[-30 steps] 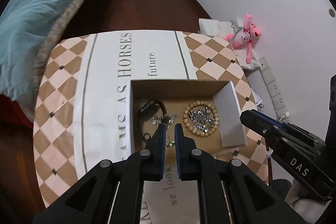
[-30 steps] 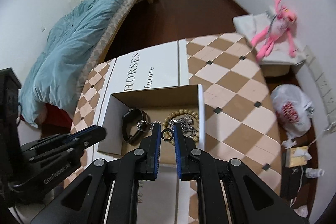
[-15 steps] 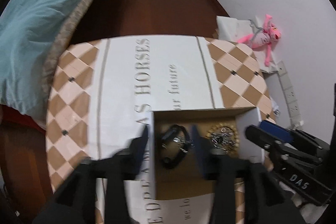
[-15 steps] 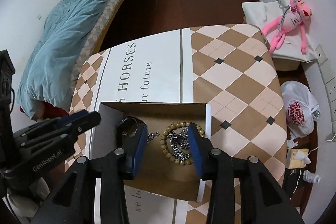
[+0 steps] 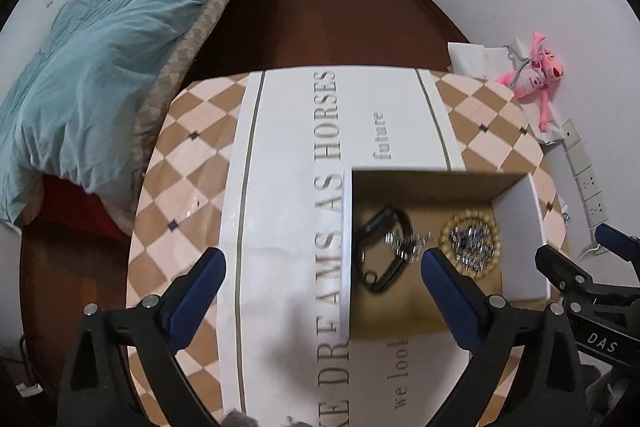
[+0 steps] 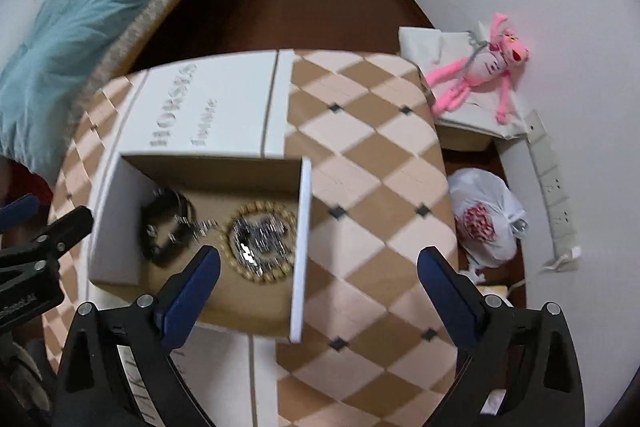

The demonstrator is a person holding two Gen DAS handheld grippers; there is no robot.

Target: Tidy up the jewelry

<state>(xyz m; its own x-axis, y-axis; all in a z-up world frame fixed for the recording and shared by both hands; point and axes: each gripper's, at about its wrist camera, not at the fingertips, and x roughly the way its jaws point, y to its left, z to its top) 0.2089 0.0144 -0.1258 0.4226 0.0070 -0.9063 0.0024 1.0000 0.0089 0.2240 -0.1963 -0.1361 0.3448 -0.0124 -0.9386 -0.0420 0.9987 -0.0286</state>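
While both sets of tongs hung over the tabletop [image 5: 192, 163], their jaws were opening and nothing lay between them. The left tongs [image 5: 322, 265] straddled the left wall of the cardboard box [image 5: 347, 247]; the right tongs [image 6: 318, 263] straddled its right wall. All the jewelry sat inside the box: a black band [image 5: 380, 247] at the left, a silver chain [image 5: 408, 241] trailing across it, and a ring of wooden beads [image 5: 470, 243] with a heap of silver links [image 5: 470, 245] in its middle.

Judging from this, the main risk was a snag. The chain overlapped the band, so lifting either could drag the other along. The heaped links looked loose and slippery, so a pinch might catch only a few. Wide jaws descending near the thin walls could knock the box askew.
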